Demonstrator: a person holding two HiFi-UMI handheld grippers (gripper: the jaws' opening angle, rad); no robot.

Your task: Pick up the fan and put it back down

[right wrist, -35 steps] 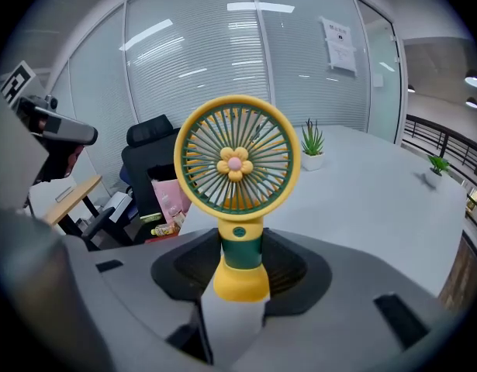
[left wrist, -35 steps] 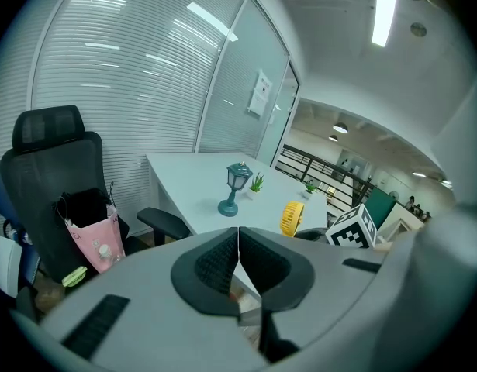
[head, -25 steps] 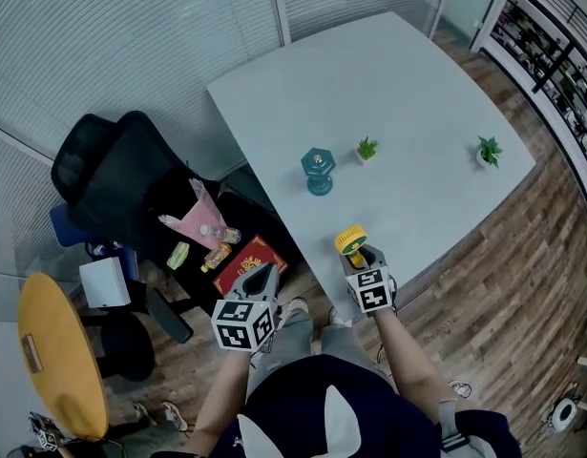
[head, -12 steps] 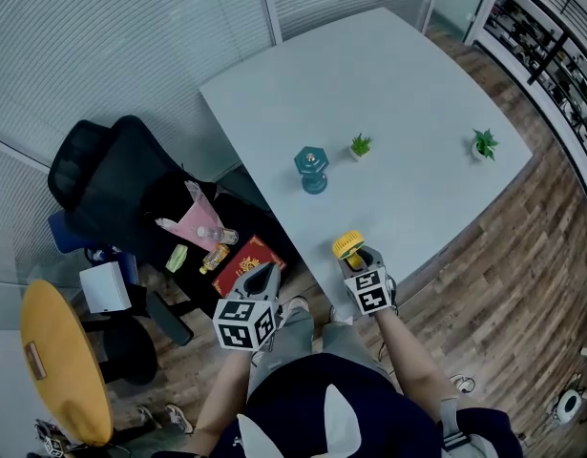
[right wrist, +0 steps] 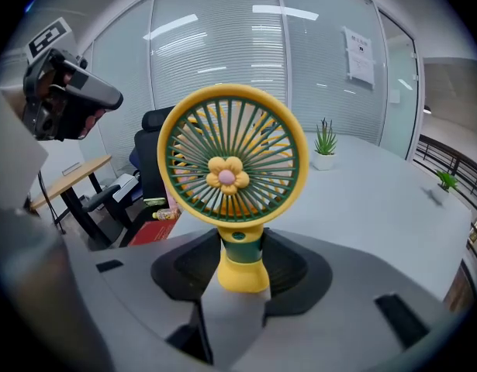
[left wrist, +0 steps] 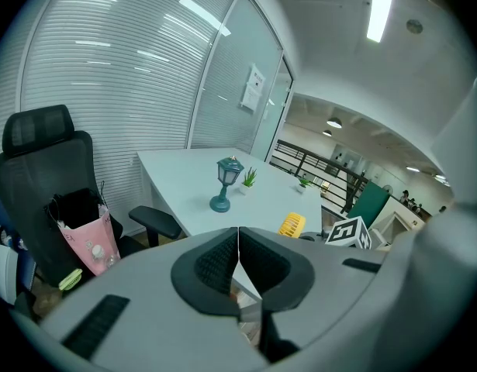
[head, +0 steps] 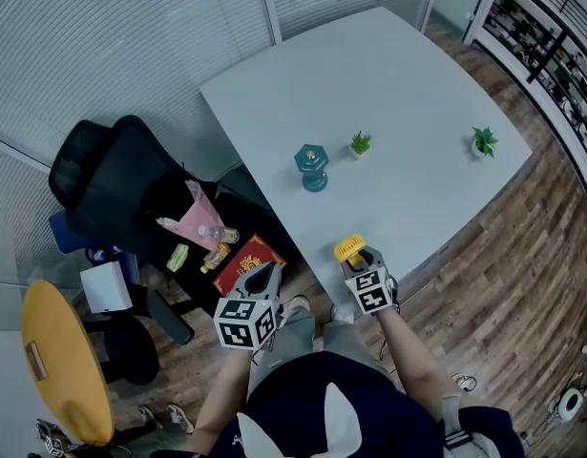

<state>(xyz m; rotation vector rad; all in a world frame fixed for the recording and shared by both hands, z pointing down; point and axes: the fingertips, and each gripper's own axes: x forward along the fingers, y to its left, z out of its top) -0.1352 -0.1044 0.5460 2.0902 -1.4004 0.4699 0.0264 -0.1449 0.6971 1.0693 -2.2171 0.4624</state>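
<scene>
A small yellow fan (head: 349, 248) with a green grille and a flower hub stands upright in my right gripper (head: 363, 260), over the near edge of the pale table (head: 408, 84). In the right gripper view the jaws are shut on the fan (right wrist: 233, 161) at its yellow-green stem, right gripper (right wrist: 240, 266). My left gripper (head: 260, 280) hangs off the table to the left, above the floor, with its pads pressed together and nothing between them, left gripper (left wrist: 238, 258). From there the fan (left wrist: 292, 225) shows at the right.
On the table stand a teal lantern (head: 313, 168) and two small potted plants (head: 360, 145) (head: 482, 144). Left of the table are a black office chair (head: 112, 175), a pink bag (head: 199, 219), a red box (head: 248, 260) and a round yellow table (head: 54, 361).
The head view has shifted slightly. Both grippers and the fan stay about where they were.
</scene>
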